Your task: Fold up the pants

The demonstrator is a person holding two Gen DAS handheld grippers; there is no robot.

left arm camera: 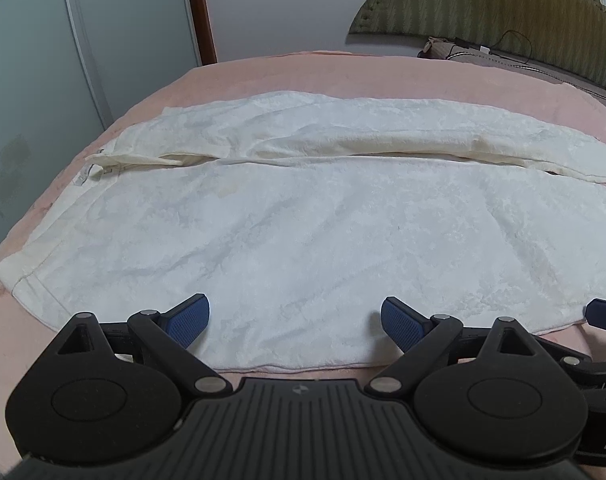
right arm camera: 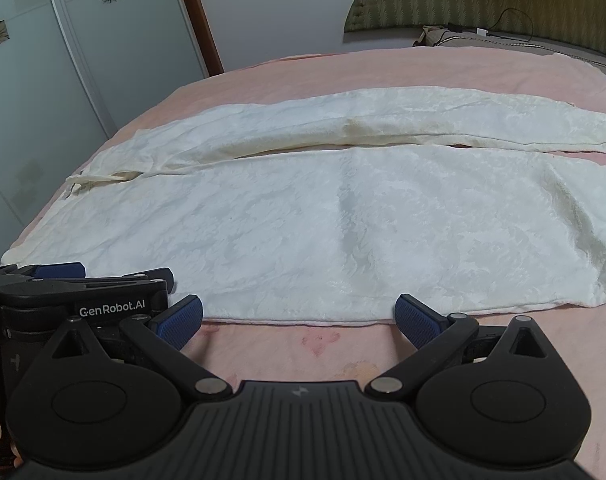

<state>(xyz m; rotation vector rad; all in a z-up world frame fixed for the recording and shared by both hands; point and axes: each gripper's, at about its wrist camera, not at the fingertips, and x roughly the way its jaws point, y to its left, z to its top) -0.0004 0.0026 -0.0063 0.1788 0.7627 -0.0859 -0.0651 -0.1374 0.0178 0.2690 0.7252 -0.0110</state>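
The white pants (left arm camera: 303,232) lie flat on the pink bed (left arm camera: 263,72), long axis running nine to three o'clock, waistband toward nine, leg ends toward three. Folding appears not yet begun. The left hand-held gripper (left arm camera: 295,320) and right hand-held gripper (right arm camera: 299,316) both hover at six o'clock with jaws spread wide, holding nothing. Next, each likely needs to pinch the near edge and carry it over toward twelve.
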